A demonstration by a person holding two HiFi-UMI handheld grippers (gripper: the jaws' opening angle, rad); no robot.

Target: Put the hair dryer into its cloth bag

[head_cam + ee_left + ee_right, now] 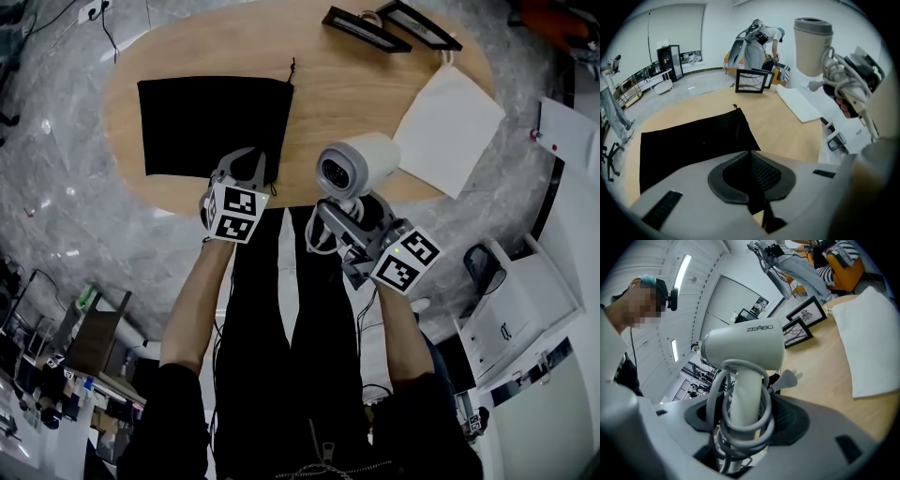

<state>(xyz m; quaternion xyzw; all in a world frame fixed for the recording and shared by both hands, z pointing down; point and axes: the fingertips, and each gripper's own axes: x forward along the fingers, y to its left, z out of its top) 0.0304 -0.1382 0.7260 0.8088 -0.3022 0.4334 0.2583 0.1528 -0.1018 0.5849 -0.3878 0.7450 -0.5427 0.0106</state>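
From the head view, the black cloth bag [211, 122] lay flat on the oval wooden table [356, 84], with the left gripper [246, 169] at its near edge. The right gripper [342, 217] held the white hair dryer [356, 167] over the table's near rim, barrel end facing the camera.

In the left gripper view, the jaws were closed, pinching the bag's black cloth.

In the right gripper view, the jaws clamped the dryer's handle [743, 394], which had a pale grey cord [761, 427] coiled round it.

Light: bright, even, ceiling strip lights [683, 270] | Shadows: faint, soft-edged on table [356, 103] | Exposure: cloth bag [211, 122] solid black, detailless | Distortion: fisheye bending, dark corners in gripper views | Focus: hair dryer [743, 345] sharp, near foreground soft
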